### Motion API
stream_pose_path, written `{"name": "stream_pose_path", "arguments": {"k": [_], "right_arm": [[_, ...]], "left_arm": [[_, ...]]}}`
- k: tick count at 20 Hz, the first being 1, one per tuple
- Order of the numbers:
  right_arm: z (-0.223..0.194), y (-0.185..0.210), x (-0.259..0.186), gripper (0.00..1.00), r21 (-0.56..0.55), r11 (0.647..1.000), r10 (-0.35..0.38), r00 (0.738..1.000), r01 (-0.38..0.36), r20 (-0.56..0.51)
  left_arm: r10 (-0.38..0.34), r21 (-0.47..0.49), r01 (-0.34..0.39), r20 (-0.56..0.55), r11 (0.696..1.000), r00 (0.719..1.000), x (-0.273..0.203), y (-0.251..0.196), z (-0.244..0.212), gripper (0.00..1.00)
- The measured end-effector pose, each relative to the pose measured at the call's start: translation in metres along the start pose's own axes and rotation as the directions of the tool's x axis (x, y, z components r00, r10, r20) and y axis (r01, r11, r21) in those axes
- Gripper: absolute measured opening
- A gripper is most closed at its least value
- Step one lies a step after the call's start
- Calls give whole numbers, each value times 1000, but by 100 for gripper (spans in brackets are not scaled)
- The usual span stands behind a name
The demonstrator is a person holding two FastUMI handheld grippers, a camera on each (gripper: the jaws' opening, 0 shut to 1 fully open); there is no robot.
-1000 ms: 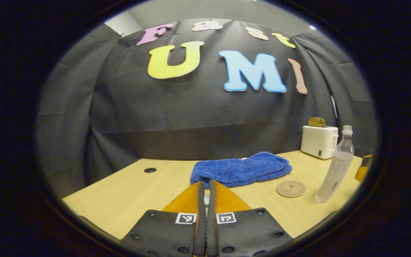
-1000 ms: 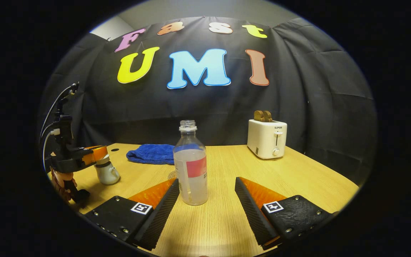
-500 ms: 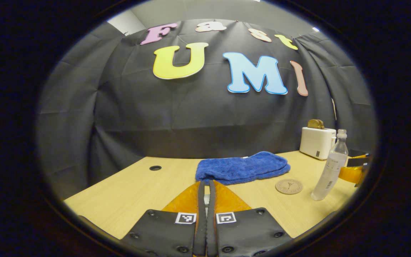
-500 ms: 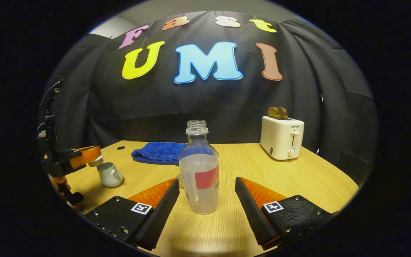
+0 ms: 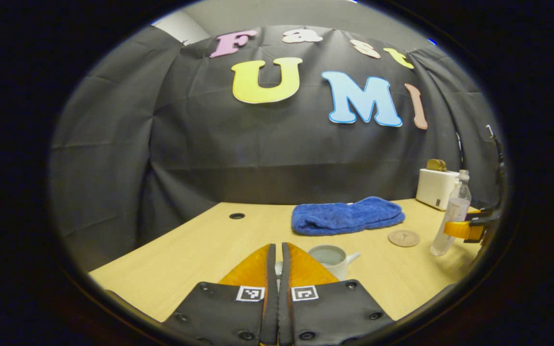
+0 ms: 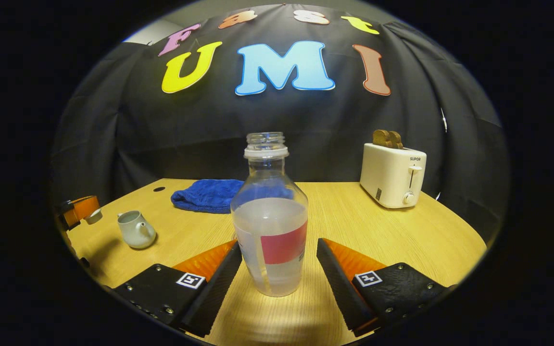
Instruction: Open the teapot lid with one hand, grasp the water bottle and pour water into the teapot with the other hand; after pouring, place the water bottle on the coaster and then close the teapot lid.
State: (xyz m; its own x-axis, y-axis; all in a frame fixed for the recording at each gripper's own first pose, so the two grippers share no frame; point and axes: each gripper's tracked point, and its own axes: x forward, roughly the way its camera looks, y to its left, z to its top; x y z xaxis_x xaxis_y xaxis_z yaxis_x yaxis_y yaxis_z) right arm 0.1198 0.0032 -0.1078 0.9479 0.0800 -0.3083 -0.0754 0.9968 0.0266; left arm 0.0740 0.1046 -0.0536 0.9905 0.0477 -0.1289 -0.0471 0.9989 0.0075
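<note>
Counter: light wooden counter [image 6: 378,230], carries everything.
Bottle: uncapped clear plastic water bottle [image 6: 270,216], upright between open right hand-held gripper [image 6: 279,266] fingers, untouched.
Teapot: small grey ceramic teapot [image 6: 132,229], lidless, left.
Left hand-held gripper [image 5: 277,269]: pinched on white lid [image 6: 93,217].

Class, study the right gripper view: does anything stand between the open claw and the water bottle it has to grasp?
Nothing visible does. The water bottle stands upright on the table, already between the two fingers of the right claw, with a bare gap on each side. The towel and toaster sit farther back.
</note>
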Motion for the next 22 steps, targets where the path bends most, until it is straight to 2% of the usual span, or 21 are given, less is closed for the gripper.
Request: {"name": "stream_pose_path", "arguments": {"k": [1, 2, 4, 8, 11, 15, 20, 22], "right_arm": [[-2, 0, 4, 97, -2, 1000, -4, 1000, 4, -5], [-2, 2, 4, 88, -11, 1000, -3, 1000, 3, -14], [-1, 3, 8, 78, -42, 999, -6, 1000, 5, -22], [10, 7, 10, 77, -137, 990, -19, 999, 13, -40], [25, 11, 14, 76, -256, 966, -51, 998, 40, -36], [44, 30, 24, 76, -453, 890, -70, 997, 50, -27], [57, 74, 37, 76, -662, 750, -26, 999, -7, -40], [61, 88, 40, 76, -737, 675, -15, 999, -26, -49]], "left_arm": [[-2, -4, 2, -4, 1000, 1000, -2, 1, -2, 6], [-3, -10, 2, -9, 1000, 1000, -3, 3, -4, 7], [-5, -23, 5, -15, 1000, 1000, -6, 5, -7, 7], [-1, -41, 0, -22, 999, 1000, -14, 14, -13, 7], [7, -51, -8, -25, 999, 1000, -21, 21, -15, 7], [13, -65, -15, -26, 998, 1000, -31, 29, -17, 7], [21, -73, -24, -34, 997, 999, -42, 38, -21, 6], [26, -70, -29, -40, 997, 999, -46, 43, -23, 7]]}}
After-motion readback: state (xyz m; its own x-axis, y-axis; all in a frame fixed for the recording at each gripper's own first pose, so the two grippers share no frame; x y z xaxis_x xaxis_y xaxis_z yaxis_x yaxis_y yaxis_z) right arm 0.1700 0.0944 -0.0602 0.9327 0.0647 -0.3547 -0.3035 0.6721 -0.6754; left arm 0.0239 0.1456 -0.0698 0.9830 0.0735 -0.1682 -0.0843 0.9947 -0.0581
